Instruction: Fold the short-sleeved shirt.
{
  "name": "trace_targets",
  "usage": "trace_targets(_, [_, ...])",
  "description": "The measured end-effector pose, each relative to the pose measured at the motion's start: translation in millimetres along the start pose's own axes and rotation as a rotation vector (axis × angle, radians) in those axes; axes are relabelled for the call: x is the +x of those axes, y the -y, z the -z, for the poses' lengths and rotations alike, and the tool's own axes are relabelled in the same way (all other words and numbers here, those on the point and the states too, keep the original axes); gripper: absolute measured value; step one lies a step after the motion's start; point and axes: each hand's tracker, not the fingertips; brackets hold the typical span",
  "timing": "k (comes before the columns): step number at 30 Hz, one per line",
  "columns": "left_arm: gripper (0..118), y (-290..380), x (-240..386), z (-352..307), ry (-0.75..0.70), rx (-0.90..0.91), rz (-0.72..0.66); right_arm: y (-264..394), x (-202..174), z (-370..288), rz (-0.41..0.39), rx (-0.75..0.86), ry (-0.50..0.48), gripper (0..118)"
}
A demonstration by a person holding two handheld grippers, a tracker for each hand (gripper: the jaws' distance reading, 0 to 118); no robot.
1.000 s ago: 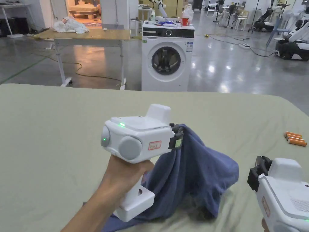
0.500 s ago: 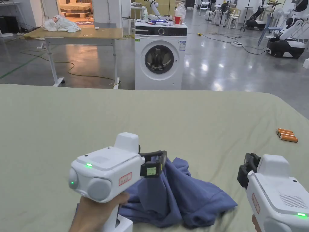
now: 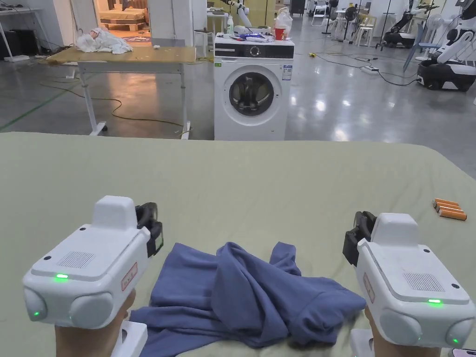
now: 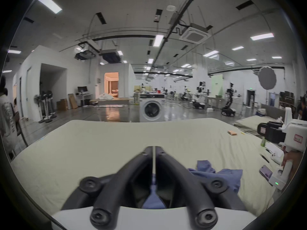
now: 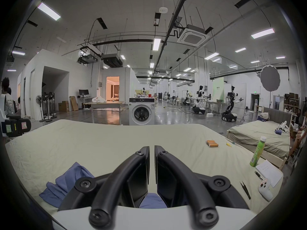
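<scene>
Shirt (image 3: 253, 297) crumpled mid-bed | left tool (image 4: 154, 150), right tool (image 5: 152, 149) pressed together, empty

Ahead of both grippers the bed sheet (image 3: 232, 186) lies bare. Between them lies the crumpled shirt (image 3: 251, 297); right of the right gripper (image 3: 355, 232) orange batteries (image 3: 450, 209), probably well apart.
</scene>
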Motion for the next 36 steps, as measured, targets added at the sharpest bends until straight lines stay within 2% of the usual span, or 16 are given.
trace_targets(6, [0,12.2,-22.3,-4.9,-0.023,-0.093,-0.053,-3.7,-10.2,3.0,-0.01,0.0,-0.025,5])
trace_targets(12, [0,55.6,-50.4,7.3,0.028,-0.417,-0.162,3.8,-10.2,6.2,-0.023,-0.024,-0.03,5])
trace_targets(16, [0,94.1,-59.8,15.0,0.015,-0.628,-0.159,12.4,-6.9,8.4,-0.02,-0.049,-0.025,5])
trace_targets(17, [2,101.6,-61.3,17.4,0.017,-0.677,-0.165,14.1,-6.5,9.1,-0.022,-0.055,-0.023,5])
trace_targets(18, [10,108.3,-63.2,19.3,-0.005,-0.707,-0.181,15.9,-5.8,9.4,-0.023,-0.061,-0.022,5])
trace_targets(19, [20,117.0,-63.2,20.6,-0.019,-0.733,-0.199,18.2,-4.7,9.6,-0.024,-0.068,-0.021,5])
trace_targets(20, [36,123.9,-64.4,22.7,-0.01,-0.771,-0.217,20.7,-3.8,9.5,-0.025,-0.074,-0.019,5])
trace_targets(21, [47,128.9,-64.8,25.2,-0.007,-0.801,-0.227,22.4,-3.2,9.7,-0.027,-0.08,-0.017,5])
trace_targets(22, [53,134.4,-64.1,27.2,-0.006,-0.82,-0.245,24.5,-2.0,10.2,-0.029,-0.089,-0.015,5])
trace_targets(24, [54,143.7,-62.0,30.3,-0.004,-0.837,-0.25,28.7,0.9,10.9,-0.03,-0.102,-0.012,5])
trace_targets(27, [52,156.0,-53.8,37.4,-0.037,-0.864,-0.23,35.8,6.0,14.3,-0.035,-0.129,-0.003,5])
trace_targets(29, [48,157.7,-44.2,37.9,-0.079,-0.85,-0.144,40.2,11.5,16.1,-0.036,-0.149,0.004,5])
trace_targets(31, [34,156.1,-33.1,34.4,-0.079,-0.849,-0.104,45.1,18.5,19.9,-0.042,-0.185,0.016,5])
trace_targets(32, [14,154.7,-26.9,32.7,-0.073,-0.825,-0.067,48.8,24.6,23.7,-0.035,-0.216,0.023,6])
trace_targets(33, [2,154.3,-24.5,32.4,-0.052,-0.811,-0.041,51.6,29.5,28.2,-0.023,-0.262,0.028,8])
trace_targets(36, [2,155.9,-22.6,33.3,0.03,-0.835,-0.103,63.9,48.3,47.0,0.054,-0.386,0.017,12])
